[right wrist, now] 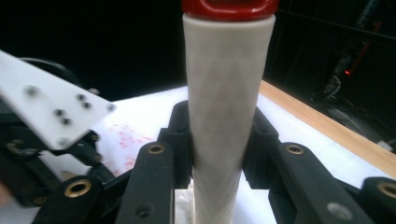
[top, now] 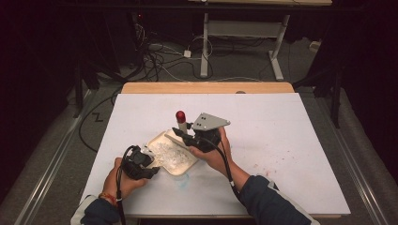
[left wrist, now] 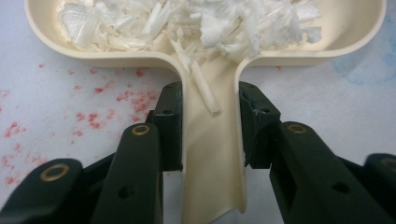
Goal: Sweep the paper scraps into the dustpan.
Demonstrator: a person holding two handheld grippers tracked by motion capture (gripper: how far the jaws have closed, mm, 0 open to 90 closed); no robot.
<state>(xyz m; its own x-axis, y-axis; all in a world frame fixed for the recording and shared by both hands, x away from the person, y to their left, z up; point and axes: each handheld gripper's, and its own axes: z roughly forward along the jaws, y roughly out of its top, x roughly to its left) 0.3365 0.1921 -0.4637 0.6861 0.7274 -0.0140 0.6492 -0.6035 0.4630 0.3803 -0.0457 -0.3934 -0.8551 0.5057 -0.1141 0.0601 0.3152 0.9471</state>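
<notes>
Cream dustpan (left wrist: 212, 154) handle clamped in left tongs (left wrist: 210, 126); white shavings (left wrist: 187, 23) inside. Right tongs (right wrist: 218, 140) grip white brush handle (right wrist: 224, 93); red cap (right wrist: 229, 4) cut off. Red specks (left wrist: 93, 116) on bench (top: 281, 140).

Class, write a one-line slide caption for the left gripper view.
Left gripper shut on the handle of a cream dustpan holding white shavings, on a white table speckled with red flecks.

- The high view is dim at the edges — light falls from above on the white table (top: 281, 140), the floor around it nearly black.
- Soft, short shadows lie under the hands.
- The left gripper view is evenly lit and sharp, with mild glare on the cream tray (left wrist: 355, 44).
- The right gripper view has a dark, blurred background — the white handle (right wrist: 224, 116) up close is slightly soft.
</notes>
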